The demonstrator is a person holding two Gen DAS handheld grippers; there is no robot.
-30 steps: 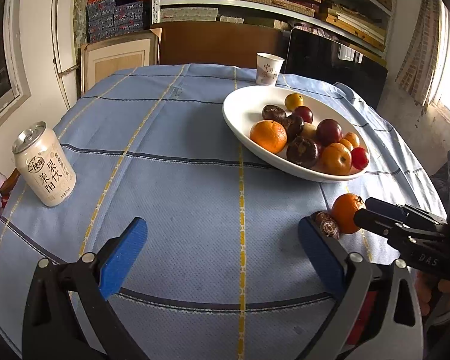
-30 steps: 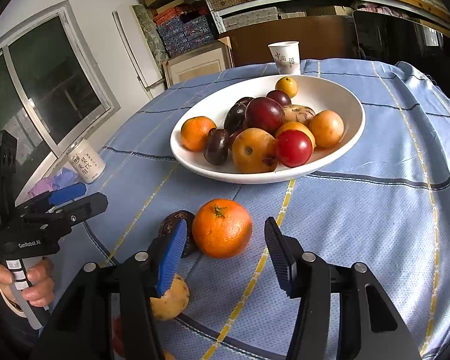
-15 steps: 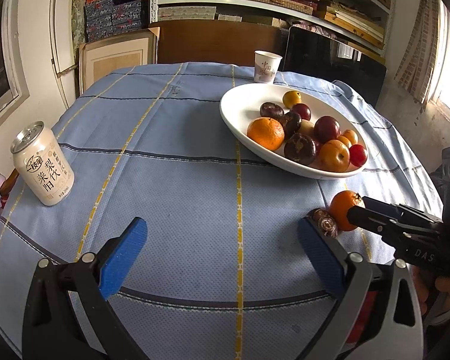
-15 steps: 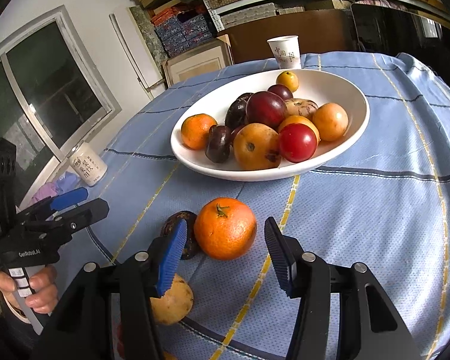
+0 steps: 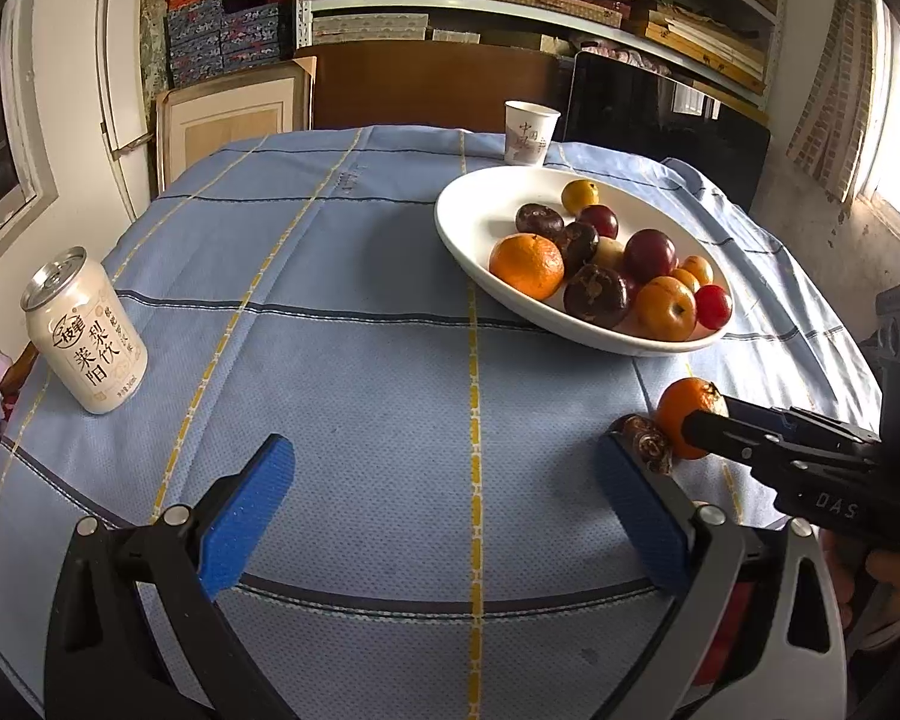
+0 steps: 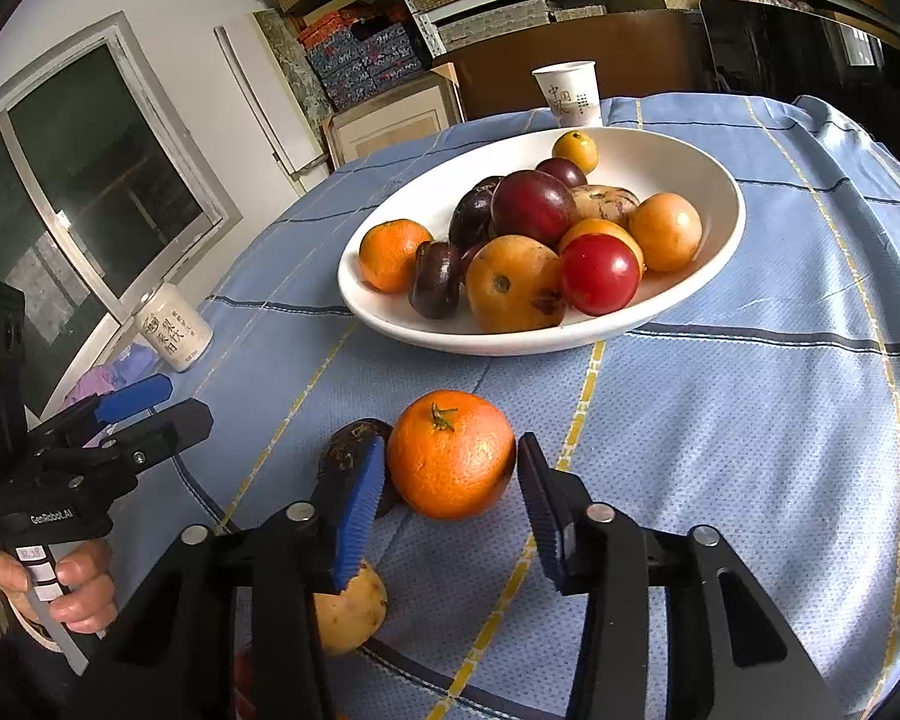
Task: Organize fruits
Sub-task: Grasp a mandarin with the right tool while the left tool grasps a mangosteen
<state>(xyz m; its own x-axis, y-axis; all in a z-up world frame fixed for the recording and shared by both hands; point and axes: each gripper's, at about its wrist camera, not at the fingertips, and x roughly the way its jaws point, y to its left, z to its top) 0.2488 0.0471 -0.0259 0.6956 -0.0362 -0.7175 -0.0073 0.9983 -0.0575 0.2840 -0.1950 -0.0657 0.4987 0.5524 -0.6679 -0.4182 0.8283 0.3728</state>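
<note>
A white bowl (image 6: 690,300) holds several fruits: an orange, dark plums, yellow-orange fruits and a red one. It also shows in the left wrist view (image 5: 468,222). A loose orange (image 6: 450,456) lies on the blue tablecloth between the pads of my right gripper (image 6: 450,504), which is open with small gaps on both sides. A dark fruit (image 6: 348,450) sits left of the orange, behind the left pad. A tan fruit (image 6: 348,612) lies under the left finger. My left gripper (image 5: 444,510) is open and empty over bare cloth; the orange (image 5: 684,414) shows at its right.
A drink can (image 5: 84,330) stands at the table's left edge. A paper cup (image 5: 528,132) stands behind the bowl. Shelves with boxes and a dark screen lie beyond the table. The table edge is close under both grippers.
My right gripper has moved forward so the orange now sits deeper between its pads. The left gripper has barely moved.
</note>
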